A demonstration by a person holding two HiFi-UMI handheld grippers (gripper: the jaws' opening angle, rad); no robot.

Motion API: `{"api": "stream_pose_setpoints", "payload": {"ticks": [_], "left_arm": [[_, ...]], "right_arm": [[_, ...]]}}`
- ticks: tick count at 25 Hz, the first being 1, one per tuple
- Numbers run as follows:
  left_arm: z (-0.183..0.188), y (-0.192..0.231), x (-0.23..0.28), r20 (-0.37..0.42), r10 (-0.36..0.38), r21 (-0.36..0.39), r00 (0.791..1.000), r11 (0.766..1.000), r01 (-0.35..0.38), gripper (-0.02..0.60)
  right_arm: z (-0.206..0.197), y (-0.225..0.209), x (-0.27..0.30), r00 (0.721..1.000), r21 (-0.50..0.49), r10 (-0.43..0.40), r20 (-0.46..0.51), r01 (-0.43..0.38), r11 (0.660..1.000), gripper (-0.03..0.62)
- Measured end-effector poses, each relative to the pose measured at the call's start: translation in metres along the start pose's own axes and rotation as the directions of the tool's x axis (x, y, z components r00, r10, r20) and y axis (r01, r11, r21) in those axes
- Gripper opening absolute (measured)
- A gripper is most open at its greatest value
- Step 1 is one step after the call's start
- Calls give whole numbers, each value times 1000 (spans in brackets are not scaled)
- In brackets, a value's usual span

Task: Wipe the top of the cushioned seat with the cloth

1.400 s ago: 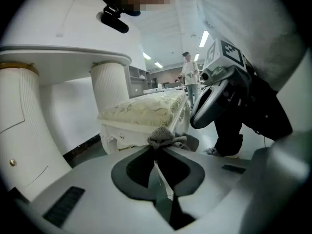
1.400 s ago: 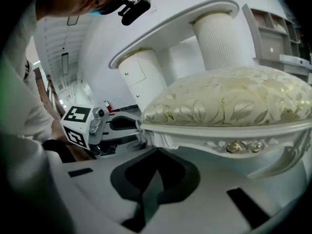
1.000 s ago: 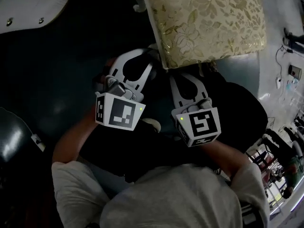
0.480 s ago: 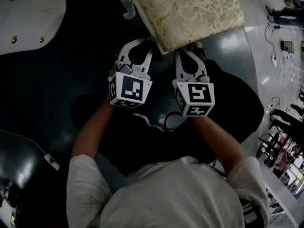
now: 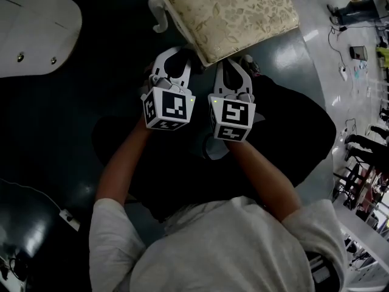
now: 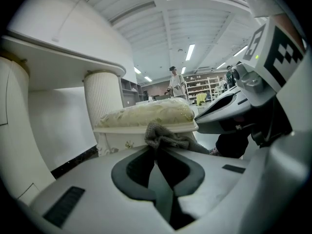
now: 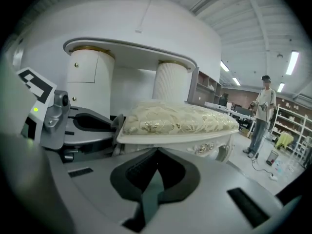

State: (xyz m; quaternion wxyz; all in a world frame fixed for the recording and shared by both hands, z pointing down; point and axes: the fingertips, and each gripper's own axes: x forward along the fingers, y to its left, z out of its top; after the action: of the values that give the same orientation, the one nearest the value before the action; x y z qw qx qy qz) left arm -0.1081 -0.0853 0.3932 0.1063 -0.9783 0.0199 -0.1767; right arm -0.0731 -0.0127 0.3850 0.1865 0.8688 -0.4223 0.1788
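Clamping cloth point(image 6: 165, 135), apparently nose-down: left gripper point(image 6: 155, 148)

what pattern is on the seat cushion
Pale gold leaf-and-flower pattern on the seat cushion; shows best in the head view.

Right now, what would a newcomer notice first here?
The gold floral cushioned seat fills the head view's top centre. Just below its near edge are both grippers: the left gripper pinches a grey cloth at its tips, the right gripper is shut and empty.
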Motion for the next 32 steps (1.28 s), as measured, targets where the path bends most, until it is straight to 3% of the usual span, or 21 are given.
{"api": "stream_pose_setpoints", "payload": {"ticks": [8,20,23,32], "left_arm": [[-2,16,8,-14,39,28,999,999,-38,35],[-1,56,29,-53,106,10,993,994,-106,35],[-2,64,31,-60,101,31,993,995,-100,35],[-4,99,47,-106,198,73,974,979,-191,35]], "right_arm": [[3,-5,-4,996,19,-78,30,78,997,9],[0,-8,3,999,40,-43,29,41,998,9],[-1,-5,6,999,42,-20,33,19,999,9],[-12,-11,11,1000,73,17,24,-19,997,9]]}}
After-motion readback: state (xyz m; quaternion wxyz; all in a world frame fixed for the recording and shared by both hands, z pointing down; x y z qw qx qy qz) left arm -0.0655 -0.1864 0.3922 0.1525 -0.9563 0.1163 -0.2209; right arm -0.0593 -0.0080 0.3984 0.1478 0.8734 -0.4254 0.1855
